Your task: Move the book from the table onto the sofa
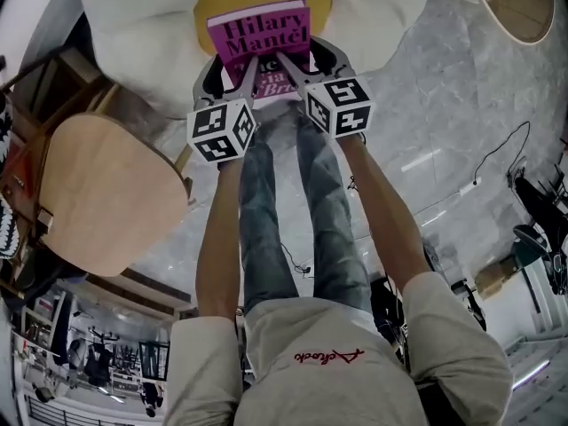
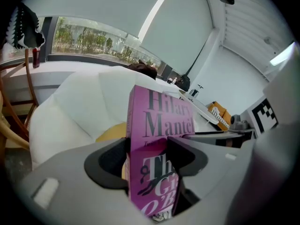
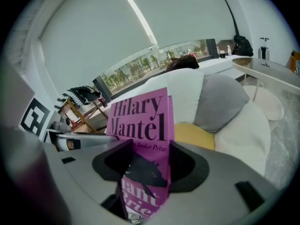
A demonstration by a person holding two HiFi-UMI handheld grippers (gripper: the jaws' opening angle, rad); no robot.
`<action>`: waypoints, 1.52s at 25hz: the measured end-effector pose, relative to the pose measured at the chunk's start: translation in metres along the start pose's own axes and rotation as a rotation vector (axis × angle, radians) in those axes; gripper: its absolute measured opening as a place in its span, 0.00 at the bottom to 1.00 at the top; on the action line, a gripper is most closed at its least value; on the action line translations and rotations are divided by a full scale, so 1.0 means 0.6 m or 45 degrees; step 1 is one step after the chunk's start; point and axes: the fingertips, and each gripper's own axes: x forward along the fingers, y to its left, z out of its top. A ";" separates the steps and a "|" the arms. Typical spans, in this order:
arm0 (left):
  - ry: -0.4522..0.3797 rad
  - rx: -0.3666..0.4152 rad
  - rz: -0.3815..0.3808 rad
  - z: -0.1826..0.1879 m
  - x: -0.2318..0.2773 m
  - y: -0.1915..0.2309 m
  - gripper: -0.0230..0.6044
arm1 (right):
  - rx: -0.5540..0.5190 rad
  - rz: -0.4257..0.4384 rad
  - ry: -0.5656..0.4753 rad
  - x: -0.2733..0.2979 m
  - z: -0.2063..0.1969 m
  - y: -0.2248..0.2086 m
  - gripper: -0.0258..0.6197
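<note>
Pale shirt (image 1: 337, 353) and two bare forearms, nearest the head view's lens, reaching forward over jeans-clad legs.

Rounded wooden surface (image 1: 98, 193): far left, bare on top, well apart from the book.

Left gripper (image 1: 235, 71): marker cube at the rear. Its own view shows the jaws clamped on the lower left part of the book (image 2: 159, 111), one pad on each cover.

Book (image 1: 260, 34): magenta paperback, black title lettering, front cover toward the head camera. It is carried off the surface, between both grippers, over the sofa's seat. Whether it touches the cushion cannot be told.

Right gripper (image 1: 306, 65): marker cube at the rear, jaws closed on the book's lower right part, the spine edge between its pads in its own view.

Sofa (image 1: 133, 25): white, rounded. Its seat holds a yellow cushion (image 1: 211, 3) directly behind the book. A grey cushion (image 3: 220, 102) leans against the back.

Marble floor (image 1: 444, 105): right side, with a thin cable trailing across it.
</note>
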 end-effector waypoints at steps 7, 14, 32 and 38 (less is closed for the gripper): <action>0.044 0.018 -0.007 -0.054 0.086 0.040 0.46 | 0.043 -0.009 0.033 0.077 -0.059 -0.053 0.42; 0.093 -0.004 0.006 -0.097 0.150 0.072 0.46 | 0.059 0.006 0.085 0.138 -0.102 -0.093 0.42; 0.190 -0.082 -0.001 -0.157 0.254 0.141 0.47 | 0.089 0.013 0.191 0.251 -0.156 -0.149 0.42; 0.298 -0.075 -0.042 -0.186 0.269 0.144 0.46 | 0.055 -0.001 0.244 0.265 -0.174 -0.157 0.42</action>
